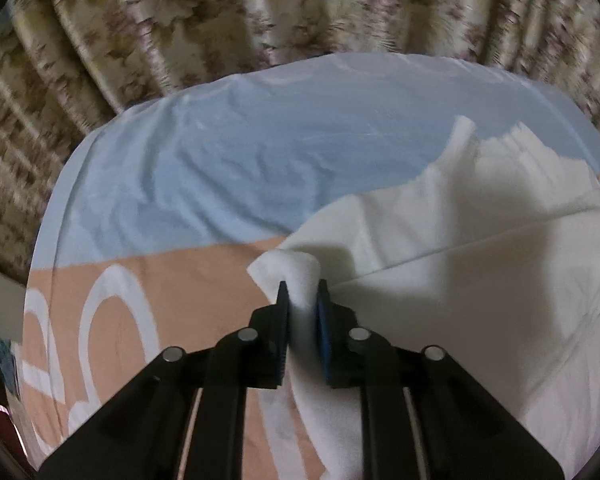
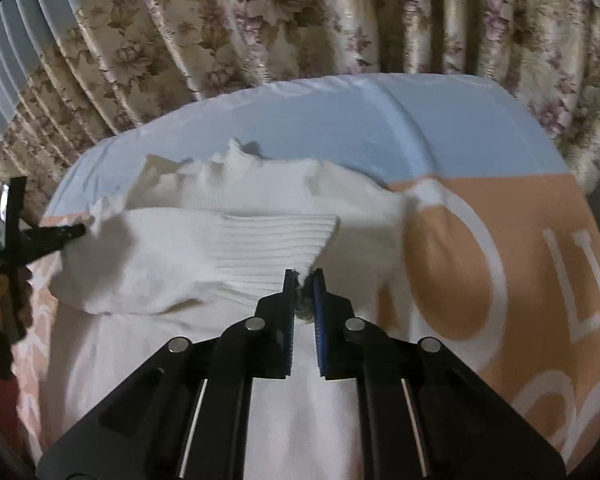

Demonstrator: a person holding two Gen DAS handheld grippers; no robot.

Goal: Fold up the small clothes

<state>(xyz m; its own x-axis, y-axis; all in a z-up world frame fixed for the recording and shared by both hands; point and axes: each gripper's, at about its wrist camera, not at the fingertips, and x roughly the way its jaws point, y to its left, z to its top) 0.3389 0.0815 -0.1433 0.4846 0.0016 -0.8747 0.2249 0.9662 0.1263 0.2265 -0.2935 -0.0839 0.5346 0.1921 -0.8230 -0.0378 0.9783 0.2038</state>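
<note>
A white knitted garment (image 1: pixel 480 264) lies on a bed with a blue and peach sheet (image 1: pixel 204 168). My left gripper (image 1: pixel 302 292) is shut on a bunched edge of the garment, lifting it a little off the sheet. In the right wrist view the same white garment (image 2: pixel 204 248) has a ribbed part folded over its body. My right gripper (image 2: pixel 303 280) is shut on the ribbed edge's corner. The left gripper (image 2: pixel 66 234) shows at the far left of that view, holding the garment's other end.
The sheet (image 2: pixel 480 264) has a peach band with large white letters and a light blue part behind. Flowered curtains (image 2: pixel 300 20) hang close behind the bed. The bed's left edge drops off at the left of the left wrist view (image 1: pixel 32 280).
</note>
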